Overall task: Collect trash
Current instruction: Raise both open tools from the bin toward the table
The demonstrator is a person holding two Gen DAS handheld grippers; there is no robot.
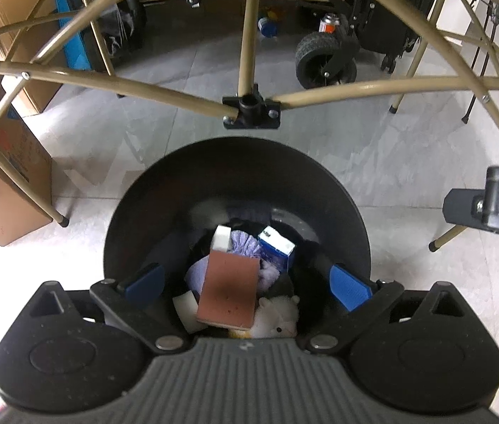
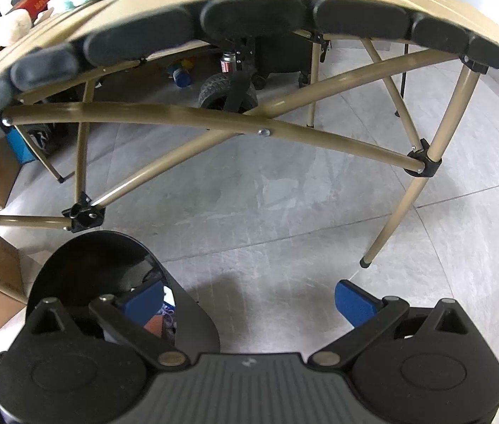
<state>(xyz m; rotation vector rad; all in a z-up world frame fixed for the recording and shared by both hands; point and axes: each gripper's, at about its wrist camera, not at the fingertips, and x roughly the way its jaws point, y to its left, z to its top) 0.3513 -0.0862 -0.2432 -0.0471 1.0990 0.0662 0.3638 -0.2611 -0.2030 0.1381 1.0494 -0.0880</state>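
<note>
Over the black trash bin [image 1: 133, 212] your left gripper [image 1: 247, 284] hangs with jaws wide apart and nothing between them; a reddish-brown sponge [image 1: 228, 293] lies below on the trash inside. Beside the bin, your right gripper [image 2: 249, 304] is spread apart too, empty above the floor [image 2: 285, 212].

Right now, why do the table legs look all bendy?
Left wrist view: the fisheye lens bows the straight tan table legs into curves, and the dark bin hides detail. Right wrist view: same bending; the table edge is blurry.
</note>
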